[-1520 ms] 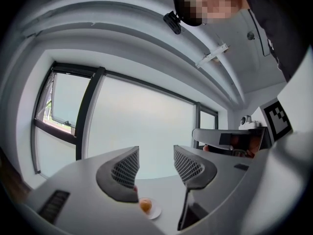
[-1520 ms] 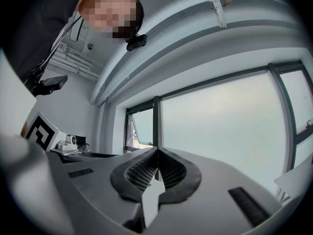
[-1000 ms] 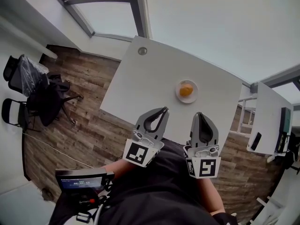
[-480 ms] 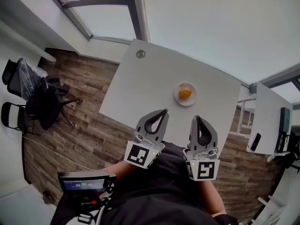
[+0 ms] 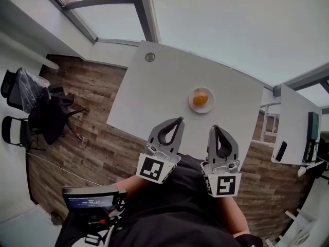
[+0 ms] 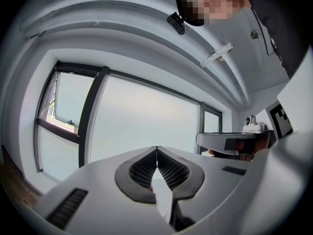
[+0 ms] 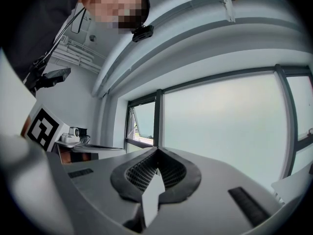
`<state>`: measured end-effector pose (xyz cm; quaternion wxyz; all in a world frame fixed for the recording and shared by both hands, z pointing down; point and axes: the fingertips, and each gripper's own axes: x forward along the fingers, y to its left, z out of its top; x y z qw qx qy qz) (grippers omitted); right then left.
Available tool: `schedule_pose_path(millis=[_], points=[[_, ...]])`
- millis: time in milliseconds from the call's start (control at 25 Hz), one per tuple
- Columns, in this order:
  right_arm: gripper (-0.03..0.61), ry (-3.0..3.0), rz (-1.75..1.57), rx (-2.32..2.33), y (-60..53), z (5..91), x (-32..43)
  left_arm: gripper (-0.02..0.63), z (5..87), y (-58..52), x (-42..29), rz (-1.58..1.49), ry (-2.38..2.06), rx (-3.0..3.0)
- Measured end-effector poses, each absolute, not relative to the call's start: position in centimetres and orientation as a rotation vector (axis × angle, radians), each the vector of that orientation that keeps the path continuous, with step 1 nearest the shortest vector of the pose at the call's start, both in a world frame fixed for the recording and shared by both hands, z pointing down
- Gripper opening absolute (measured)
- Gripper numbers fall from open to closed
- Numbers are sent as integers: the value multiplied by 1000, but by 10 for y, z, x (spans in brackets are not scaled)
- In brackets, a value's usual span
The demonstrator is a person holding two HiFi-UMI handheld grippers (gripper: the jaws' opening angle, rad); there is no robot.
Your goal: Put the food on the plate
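Observation:
In the head view a small white plate (image 5: 193, 105) sits on the white table (image 5: 154, 96), with an orange piece of food (image 5: 200, 100) lying on it. My left gripper (image 5: 179, 120) and right gripper (image 5: 214, 127) hang side by side near the table's front edge, short of the plate and apart from it. Both are shut with their tips together and nothing between them. In the left gripper view the left gripper (image 6: 156, 148) points level at the windows. In the right gripper view the right gripper (image 7: 156, 151) does the same. Neither gripper view shows the plate.
A round grey grommet (image 5: 149, 57) is set in the table's far left corner. Black office chairs (image 5: 36, 107) stand on the wood floor to the left. A second white desk (image 5: 295, 133) with dark devices is at the right. A tablet-like screen (image 5: 92, 197) sits by my left arm.
The plate and table have drifted slightly left and up in the head view. Both grippers stay shut near the table's front edge.

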<state>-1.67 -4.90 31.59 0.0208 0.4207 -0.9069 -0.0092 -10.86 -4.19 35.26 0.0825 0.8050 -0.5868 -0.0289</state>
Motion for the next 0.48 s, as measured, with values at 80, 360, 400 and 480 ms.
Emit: schedule_pose_path(millis=[80,360,400,480], points=[[8,-2813,-34,1305,-50,315,-16,8,352,-43,-108,-84,-1753,2406],[8,-2809,-34,1309,-58,317,-11,7,349,-50,-99,-61,-1756,2445],[8,-2808,-29,1310,-60,318,-11,8,349,-52,-98,-58,-1754,2456],[8,-2804,-21,1313,-63,320,-9,7,350,-54,-95,-53,-1748,2474]])
